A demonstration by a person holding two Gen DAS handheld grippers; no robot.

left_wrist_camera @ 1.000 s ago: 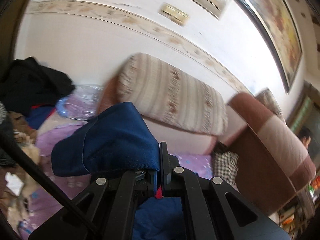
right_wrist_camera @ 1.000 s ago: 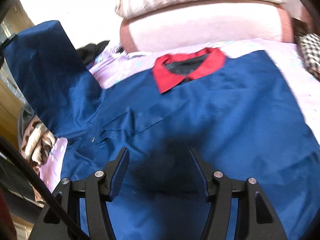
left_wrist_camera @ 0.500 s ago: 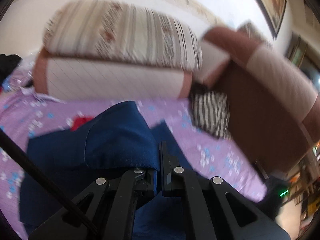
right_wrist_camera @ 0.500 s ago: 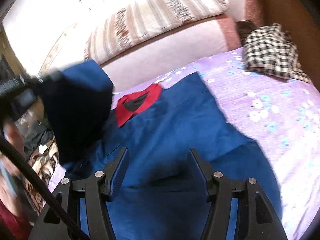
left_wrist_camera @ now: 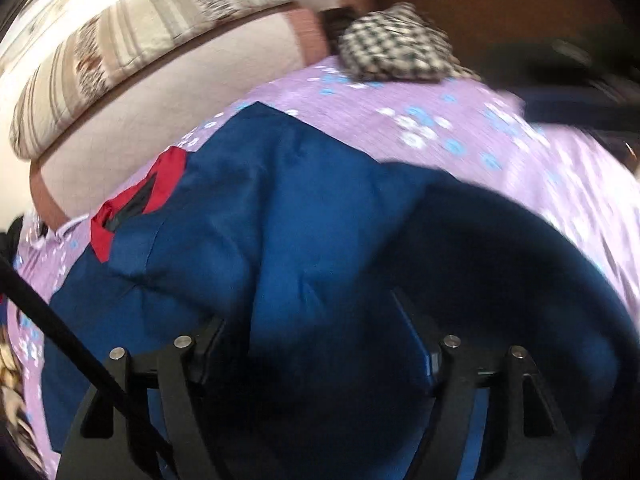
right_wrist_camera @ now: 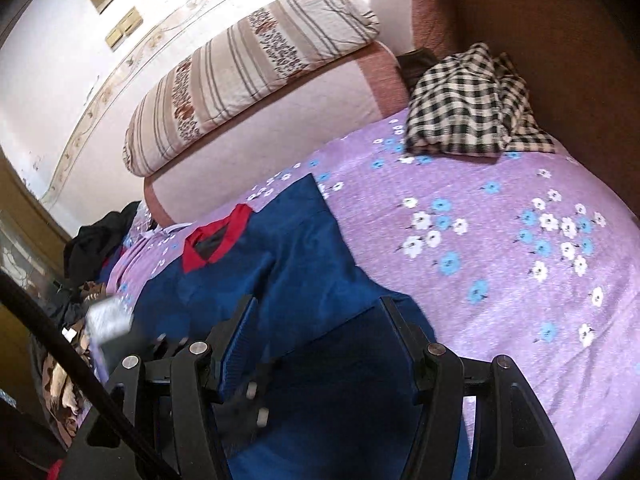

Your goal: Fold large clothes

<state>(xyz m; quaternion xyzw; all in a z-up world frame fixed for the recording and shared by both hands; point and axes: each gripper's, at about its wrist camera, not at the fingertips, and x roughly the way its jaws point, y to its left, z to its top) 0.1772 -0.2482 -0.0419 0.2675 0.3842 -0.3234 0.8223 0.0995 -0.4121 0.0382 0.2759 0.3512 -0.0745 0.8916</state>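
Observation:
A large blue shirt (right_wrist_camera: 296, 256) with a red collar (right_wrist_camera: 216, 240) lies flat on a purple flowered sheet (right_wrist_camera: 500, 248). In the left wrist view my left gripper (left_wrist_camera: 316, 324) hangs low over the shirt (left_wrist_camera: 248, 220). Its jaws are opening, and a fold of the blue sleeve (left_wrist_camera: 328, 312) bulges loose between the fingers, with no pad pressing it. The red collar (left_wrist_camera: 160, 184) sits at the upper left there. My right gripper (right_wrist_camera: 318, 316) stands open above the shirt's lower half, holding nothing. A blurred grey shape (right_wrist_camera: 108, 320) beside it looks like the left gripper.
A folded black-and-white checked cloth (right_wrist_camera: 468, 108) lies at the sheet's far right corner. A striped pillow (right_wrist_camera: 240, 76) rests on the padded pink back (right_wrist_camera: 280, 128). Dark clothes (right_wrist_camera: 100, 240) are heaped at the left. A brown upholstered side (right_wrist_camera: 540, 20) rises on the right.
My left gripper carried the blue sleeve down and across onto the shirt's body, then its jaws parted from shut. The right gripper stayed open and swung toward the sheet's right side.

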